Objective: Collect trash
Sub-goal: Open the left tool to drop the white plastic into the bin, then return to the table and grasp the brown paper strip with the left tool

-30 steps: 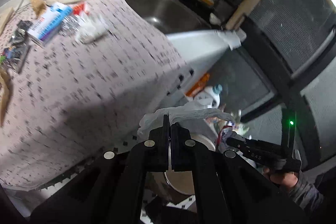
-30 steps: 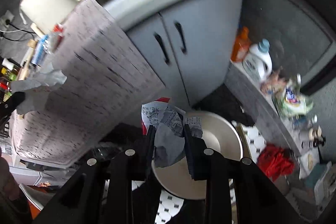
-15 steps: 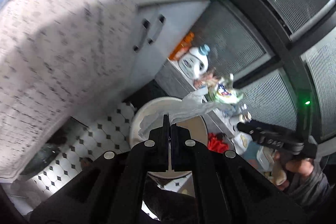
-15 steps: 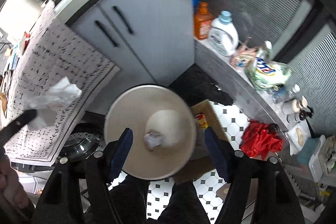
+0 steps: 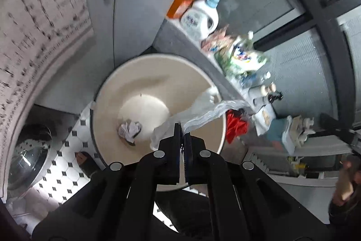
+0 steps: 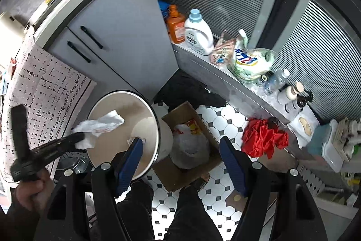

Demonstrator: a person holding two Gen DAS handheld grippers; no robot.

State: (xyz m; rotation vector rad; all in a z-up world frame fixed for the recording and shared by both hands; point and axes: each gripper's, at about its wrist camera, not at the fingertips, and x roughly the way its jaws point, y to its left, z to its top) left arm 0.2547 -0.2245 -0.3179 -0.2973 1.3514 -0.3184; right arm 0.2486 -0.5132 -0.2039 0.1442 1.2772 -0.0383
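Note:
A round beige trash bin (image 5: pixel 108 105) stands on the tiled floor; it also shows in the right wrist view (image 6: pixel 101 103). A crumpled paper wad (image 5: pixel 129 130) lies at its bottom. My left gripper (image 5: pixel 182 128) is shut on a white crumpled plastic wrapper (image 5: pixel 203 110) and holds it over the bin's opening. In the right wrist view the left gripper (image 6: pixel 77 137) holds that wrapper (image 6: pixel 101 124) above the bin. My right gripper (image 6: pixel 181 143) is open and empty, above the bin's right side and the box.
A cardboard box (image 6: pixel 171 175) with a filled plastic bag (image 6: pixel 189 146) sits right of the bin. A red cloth (image 6: pixel 264 137) lies on the floor. Detergent bottles (image 6: pixel 198 35) and bags stand on a low ledge. Grey cabinet doors (image 6: pixel 117 22) and a patterned tablecloth (image 6: pixel 42 92) are to the left.
The right gripper opened and dropped its paper wad into the bin, then shifted right. The left gripper carried the wrapper from beside the table to over the bin.

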